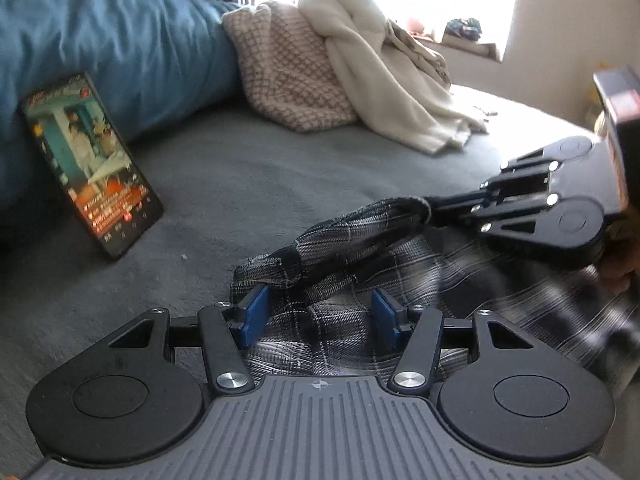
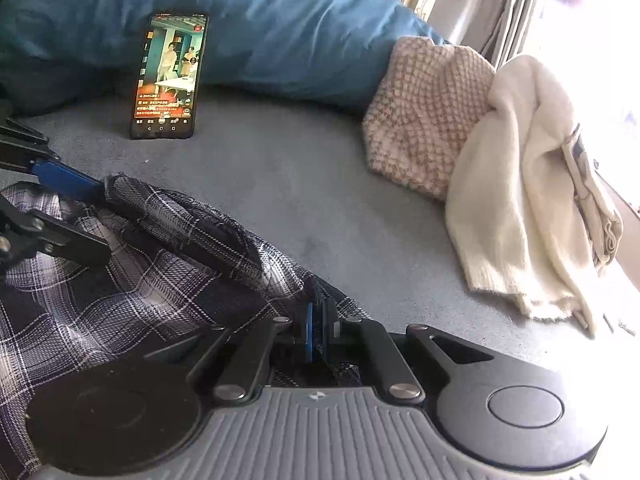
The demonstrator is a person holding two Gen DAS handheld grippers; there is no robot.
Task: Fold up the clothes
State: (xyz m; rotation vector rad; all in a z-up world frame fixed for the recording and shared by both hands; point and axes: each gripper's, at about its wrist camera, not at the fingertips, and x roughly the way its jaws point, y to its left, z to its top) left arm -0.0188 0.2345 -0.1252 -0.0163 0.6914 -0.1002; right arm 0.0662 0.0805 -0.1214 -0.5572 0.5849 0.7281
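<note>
Jaws of right gripper [image 2: 316,320] clamp one plaid shirt [image 1: 340,320]; left gripper [image 1: 320,316] jaws apart.

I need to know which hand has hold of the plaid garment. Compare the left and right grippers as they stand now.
The right gripper is shut, its blue pads pinching the plaid garment's bunched edge; the left gripper stands open, pads apart, with cloth between them but not pressed. The right pulls the edge into a taut roll; the left only hovers over it. Both point down at the same garment on the grey bed.

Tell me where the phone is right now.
The phone stands propped against the blue duvet on the grey bed sheet, upper left in the right wrist view, beyond the plaid shirt.
</note>
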